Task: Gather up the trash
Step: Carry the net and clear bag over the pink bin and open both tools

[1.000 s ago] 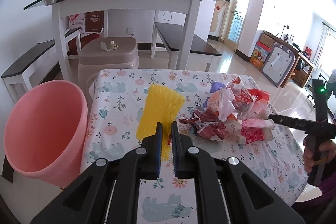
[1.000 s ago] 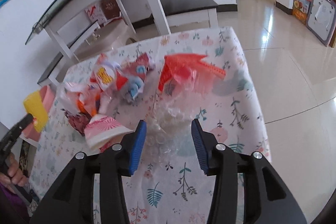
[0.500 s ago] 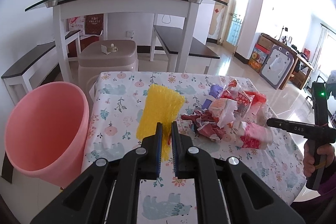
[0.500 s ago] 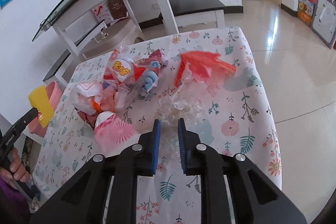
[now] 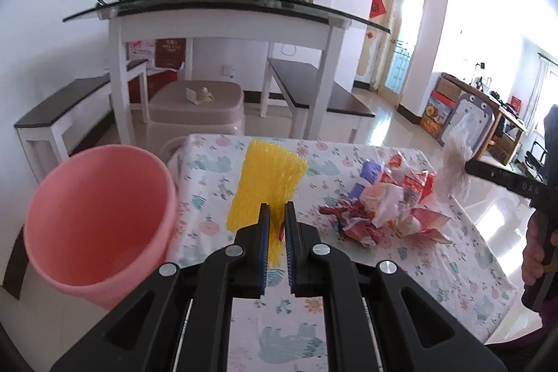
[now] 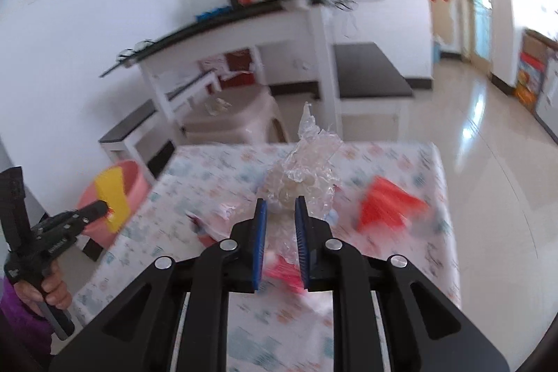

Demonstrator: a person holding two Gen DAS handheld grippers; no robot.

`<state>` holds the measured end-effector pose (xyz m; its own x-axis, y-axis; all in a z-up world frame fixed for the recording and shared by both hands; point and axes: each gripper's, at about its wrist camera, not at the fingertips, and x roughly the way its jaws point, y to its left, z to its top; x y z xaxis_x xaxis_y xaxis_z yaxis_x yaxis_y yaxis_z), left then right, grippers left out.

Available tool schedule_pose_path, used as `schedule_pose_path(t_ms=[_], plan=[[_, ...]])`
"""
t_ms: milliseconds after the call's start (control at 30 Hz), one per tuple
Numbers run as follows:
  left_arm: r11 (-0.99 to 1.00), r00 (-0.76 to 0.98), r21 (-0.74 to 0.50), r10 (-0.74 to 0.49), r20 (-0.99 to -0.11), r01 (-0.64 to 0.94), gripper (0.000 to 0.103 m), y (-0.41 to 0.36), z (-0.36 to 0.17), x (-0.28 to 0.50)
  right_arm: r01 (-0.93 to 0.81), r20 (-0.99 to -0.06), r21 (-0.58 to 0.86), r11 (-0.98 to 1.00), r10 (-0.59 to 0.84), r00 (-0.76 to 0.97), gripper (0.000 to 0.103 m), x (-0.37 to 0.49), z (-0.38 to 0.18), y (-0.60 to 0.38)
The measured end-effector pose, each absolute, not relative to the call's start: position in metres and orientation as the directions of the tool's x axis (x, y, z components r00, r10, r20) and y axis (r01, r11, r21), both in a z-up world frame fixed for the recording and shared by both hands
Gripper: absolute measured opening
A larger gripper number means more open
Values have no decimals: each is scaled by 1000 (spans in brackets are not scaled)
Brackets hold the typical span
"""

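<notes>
My left gripper (image 5: 276, 210) is shut on a yellow foam net (image 5: 266, 187) and holds it above the floral table (image 5: 453, 271), just right of the pink bin (image 5: 94, 222). My right gripper (image 6: 281, 205) is shut on a crumpled clear plastic wrap (image 6: 303, 169), lifted above the table; it shows at the right in the left wrist view (image 5: 453, 169). A pile of red and white wrappers (image 5: 383, 215) lies on the table's right half. A red wrapper (image 6: 387, 208) lies at the table's right side. The right wrist view is blurred.
The pink bin also shows in the right wrist view (image 6: 136, 183), off the table's left edge. Behind stand a beige plastic stool (image 5: 195, 110), a white glass-topped desk (image 5: 223, 20) and dark benches (image 5: 314, 82). Tiled floor lies to the right.
My right gripper closed on the clear plastic wrap and lifted it off the table, swinging left. My left gripper kept hold of the yellow net and rose a little.
</notes>
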<state>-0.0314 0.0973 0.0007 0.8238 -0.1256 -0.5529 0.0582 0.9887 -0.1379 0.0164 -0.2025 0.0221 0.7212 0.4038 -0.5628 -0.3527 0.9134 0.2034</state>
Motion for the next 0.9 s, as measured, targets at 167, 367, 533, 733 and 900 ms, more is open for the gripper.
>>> schedule_pose_path(t_ms=[167, 367, 533, 733, 900], plan=[[992, 848, -129, -70, -525, 2, 8, 120, 8, -43, -470, -531, 191, 862, 493, 689, 17, 24, 35, -147], [986, 852, -131, 18, -523, -101, 8, 160, 11, -56, -613, -526, 193, 766, 608, 595, 17, 36, 36, -64], [971, 846, -152, 76, -528, -182, 8, 196, 9, -63, -705, -541, 189, 684, 671, 506, 17, 41, 32, 2], [954, 828, -168, 117, -548, -246, 8, 224, -1, -58, -765, -586, 176, 619, 691, 424, 17, 47, 14, 66], [941, 814, -185, 134, -565, -283, 9, 238, -13, -55, -784, -616, 189, 592, 693, 375, 17, 47, -3, 100]])
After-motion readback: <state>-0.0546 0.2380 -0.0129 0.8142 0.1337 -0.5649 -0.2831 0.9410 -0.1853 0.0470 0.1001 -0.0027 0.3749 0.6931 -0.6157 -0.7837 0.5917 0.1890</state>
